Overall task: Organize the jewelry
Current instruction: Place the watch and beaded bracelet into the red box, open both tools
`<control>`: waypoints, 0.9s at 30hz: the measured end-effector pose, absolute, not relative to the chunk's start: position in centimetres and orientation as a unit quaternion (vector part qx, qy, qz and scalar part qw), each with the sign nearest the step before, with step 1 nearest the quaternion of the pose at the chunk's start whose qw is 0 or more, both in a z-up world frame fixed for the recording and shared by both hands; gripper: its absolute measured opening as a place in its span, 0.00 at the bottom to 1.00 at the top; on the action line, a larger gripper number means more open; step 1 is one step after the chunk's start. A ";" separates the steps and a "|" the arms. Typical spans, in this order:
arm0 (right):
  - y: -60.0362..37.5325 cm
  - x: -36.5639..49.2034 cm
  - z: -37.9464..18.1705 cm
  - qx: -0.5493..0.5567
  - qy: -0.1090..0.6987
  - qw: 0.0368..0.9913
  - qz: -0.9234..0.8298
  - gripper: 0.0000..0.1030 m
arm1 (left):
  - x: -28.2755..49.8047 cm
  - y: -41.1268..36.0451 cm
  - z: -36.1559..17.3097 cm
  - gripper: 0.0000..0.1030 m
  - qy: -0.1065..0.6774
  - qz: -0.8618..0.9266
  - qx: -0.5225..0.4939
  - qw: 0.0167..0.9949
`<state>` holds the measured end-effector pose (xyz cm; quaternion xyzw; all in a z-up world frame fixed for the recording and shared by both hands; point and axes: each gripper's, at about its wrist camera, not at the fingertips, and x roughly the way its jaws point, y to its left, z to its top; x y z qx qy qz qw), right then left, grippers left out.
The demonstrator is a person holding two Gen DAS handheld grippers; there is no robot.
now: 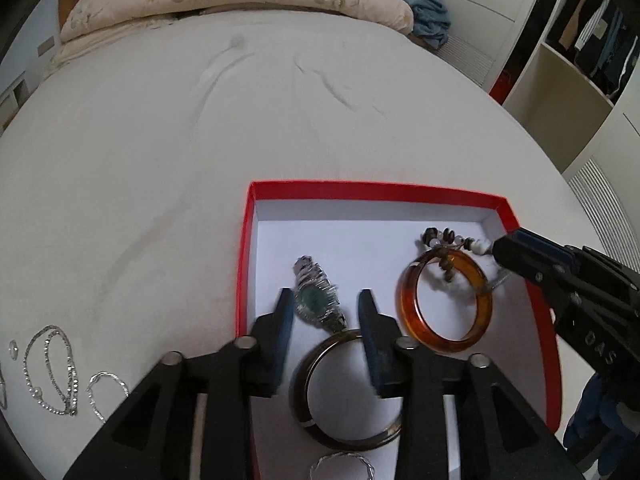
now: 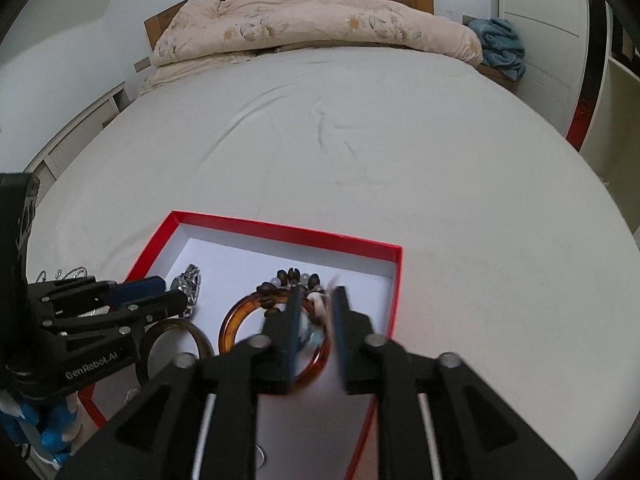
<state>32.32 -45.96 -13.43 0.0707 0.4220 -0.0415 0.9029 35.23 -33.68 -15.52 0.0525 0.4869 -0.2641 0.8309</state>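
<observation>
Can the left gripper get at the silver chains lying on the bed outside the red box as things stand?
Probably yes. The left gripper is open over the red box, holding nothing, and the silver chains lie exposed on the bed sheet to its left, with nothing between.

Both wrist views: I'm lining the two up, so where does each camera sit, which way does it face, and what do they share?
Left wrist: rides the left tongs, looking down into the red box; their open fingers straddle the watch; right tongs enter at right.
Right wrist: rides the right tongs, over the amber bangle, facing the quilt; left tongs enter at left.
Shared: box, watch, amber bangle, dark bangle, bead bracelet.
</observation>
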 end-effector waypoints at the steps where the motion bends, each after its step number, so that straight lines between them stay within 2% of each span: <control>1: -45.9 32.1 -13.2 0.070 0.420 0.904 -0.044 0.34 | 35.0 -33.5 -15.2 0.37 0.485 -0.263 0.050 0.832; 8: -45.7 29.4 -10.4 0.071 0.410 0.908 -0.054 0.37 | 32.8 -31.8 -12.1 0.37 0.469 -0.271 0.041 0.840; 18: -42.1 21.8 -4.1 0.101 0.378 0.919 -0.038 0.36 | 27.0 -24.2 -4.6 0.37 0.430 -0.243 0.025 0.869; 27: -34.8 14.1 2.1 0.100 0.334 0.937 0.005 0.36 | 19.8 -12.7 1.1 0.41 0.387 -0.174 0.026 0.905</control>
